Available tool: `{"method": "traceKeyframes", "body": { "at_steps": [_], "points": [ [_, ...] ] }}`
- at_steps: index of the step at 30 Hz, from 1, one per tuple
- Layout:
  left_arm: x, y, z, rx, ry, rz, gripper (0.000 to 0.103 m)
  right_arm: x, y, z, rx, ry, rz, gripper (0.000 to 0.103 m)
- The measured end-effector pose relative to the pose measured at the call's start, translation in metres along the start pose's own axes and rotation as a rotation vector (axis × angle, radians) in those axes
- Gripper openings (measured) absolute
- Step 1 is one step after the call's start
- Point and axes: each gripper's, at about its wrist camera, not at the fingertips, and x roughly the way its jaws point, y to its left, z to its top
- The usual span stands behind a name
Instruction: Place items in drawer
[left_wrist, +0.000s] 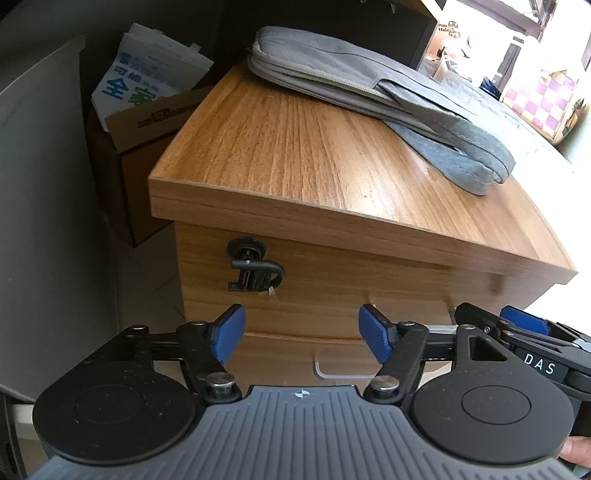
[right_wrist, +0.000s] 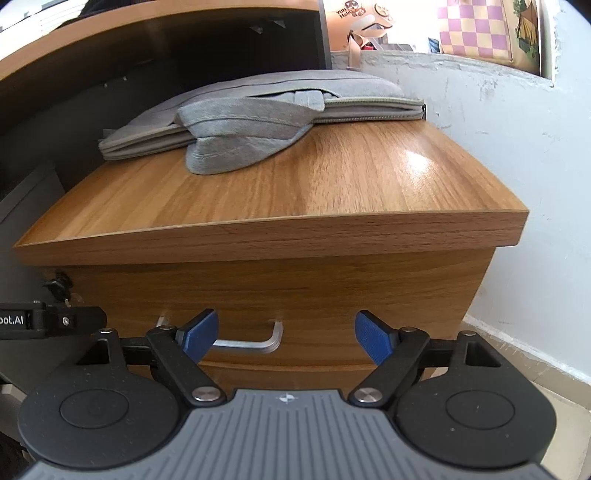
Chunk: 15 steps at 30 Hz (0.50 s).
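Both grippers, left (left_wrist: 302, 334) and right (right_wrist: 284, 338), are hanging with tongs apart before the shut drawer (right_wrist: 280, 291). Right is nearing the handle (right_wrist: 255, 341); it's thin, so pads could slip. Gray sleeve (right_wrist: 258, 114) is lying at the cabinet top's (right_wrist: 332, 177) rear edge.

drawer handle (right_wrist: 255, 341) partly behind jaws

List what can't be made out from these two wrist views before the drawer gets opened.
- Drawer contents: shut front hides them, both views.
- Handle left end: right view, behind a pad of the right claw.
- Lower drawers: cut off by the left claw and its body.
- Gray sleeve contents: zipped fabric covers them.
- Key tag: too small.
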Motion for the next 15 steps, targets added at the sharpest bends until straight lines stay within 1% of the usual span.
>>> {"method": "traceKeyframes", "body": {
  "at_steps": [4,8,15],
  "points": [
    [-0.013,-0.001,-0.002,0.020,-0.007,-0.006,0.079,-0.008,0.002,0.000,-0.007,0.005,0.000,0.087],
    [-0.031,-0.001,-0.005,0.017,-0.013,0.000,0.082,-0.022,0.002,-0.002,0.004,0.006,-0.007,0.087],
    [-0.060,-0.007,-0.015,0.044,-0.026,0.009,0.084,-0.056,0.006,-0.008,-0.001,-0.011,0.008,0.090]
  ]
}}
